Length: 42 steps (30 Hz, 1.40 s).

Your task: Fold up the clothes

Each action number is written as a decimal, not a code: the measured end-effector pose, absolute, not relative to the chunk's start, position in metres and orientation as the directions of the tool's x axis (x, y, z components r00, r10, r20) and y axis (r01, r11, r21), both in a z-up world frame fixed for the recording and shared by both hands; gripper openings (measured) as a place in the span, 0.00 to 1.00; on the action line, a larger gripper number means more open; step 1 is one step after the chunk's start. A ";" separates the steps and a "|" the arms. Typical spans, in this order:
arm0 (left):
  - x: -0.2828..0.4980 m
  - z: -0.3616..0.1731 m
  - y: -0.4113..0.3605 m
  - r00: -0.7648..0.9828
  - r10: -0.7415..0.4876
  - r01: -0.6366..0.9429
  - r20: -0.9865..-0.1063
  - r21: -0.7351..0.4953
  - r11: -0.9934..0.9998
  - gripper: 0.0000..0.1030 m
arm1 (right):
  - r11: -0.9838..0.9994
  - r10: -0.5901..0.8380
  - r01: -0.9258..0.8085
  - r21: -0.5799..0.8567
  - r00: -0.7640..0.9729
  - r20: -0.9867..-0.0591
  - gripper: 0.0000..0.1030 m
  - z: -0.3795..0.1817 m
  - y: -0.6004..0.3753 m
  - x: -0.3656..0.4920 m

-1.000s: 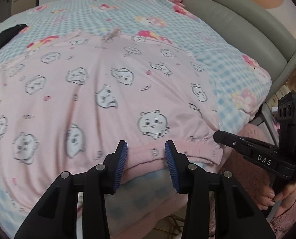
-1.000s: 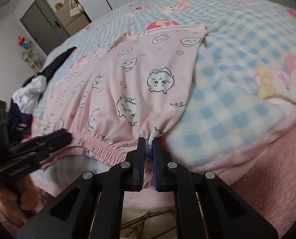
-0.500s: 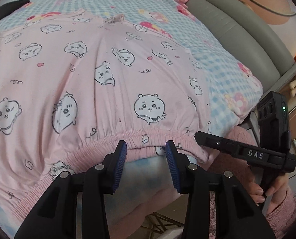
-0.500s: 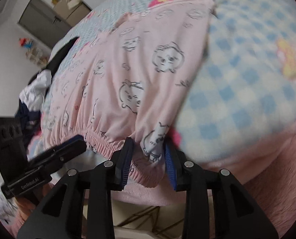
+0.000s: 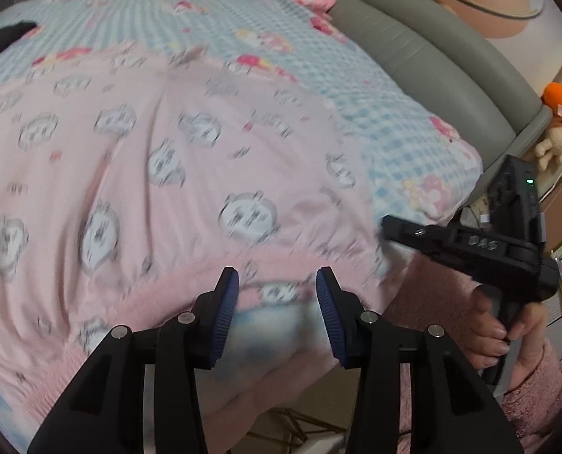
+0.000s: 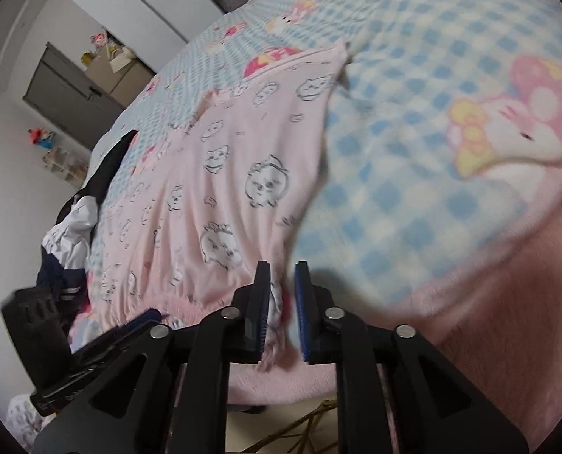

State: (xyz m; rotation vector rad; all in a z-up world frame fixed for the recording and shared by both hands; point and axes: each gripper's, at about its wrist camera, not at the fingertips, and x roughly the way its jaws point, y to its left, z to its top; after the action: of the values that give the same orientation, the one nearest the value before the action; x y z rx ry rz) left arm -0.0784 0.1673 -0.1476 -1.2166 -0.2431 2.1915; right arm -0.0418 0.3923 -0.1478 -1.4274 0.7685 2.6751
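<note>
Pink printed pyjama trousers (image 5: 175, 174) are spread on the checked bedspread (image 6: 413, 143); their waistband corner is pinched by the right gripper (image 6: 283, 302), while the left gripper (image 5: 277, 302) is held released.

Left gripper (image 5: 277, 302): fingers wide apart. Right gripper (image 6: 282, 302): fingers nearly together, narrow gap, pinching cloth; hand (image 5: 508, 331) on its handle.
</note>
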 end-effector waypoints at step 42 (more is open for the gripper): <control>-0.069 -0.171 0.177 -0.391 0.255 -0.429 -0.884 -0.070 -0.901 0.41 | -0.912 -0.175 -0.231 0.338 -0.527 -0.831 0.23 -0.160 0.380 -0.043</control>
State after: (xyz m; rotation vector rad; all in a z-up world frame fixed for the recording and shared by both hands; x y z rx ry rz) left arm -0.0691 0.1771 -0.1705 -1.4267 0.2366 2.3117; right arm -0.0428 0.3797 -0.1599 -1.5105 0.6489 2.6386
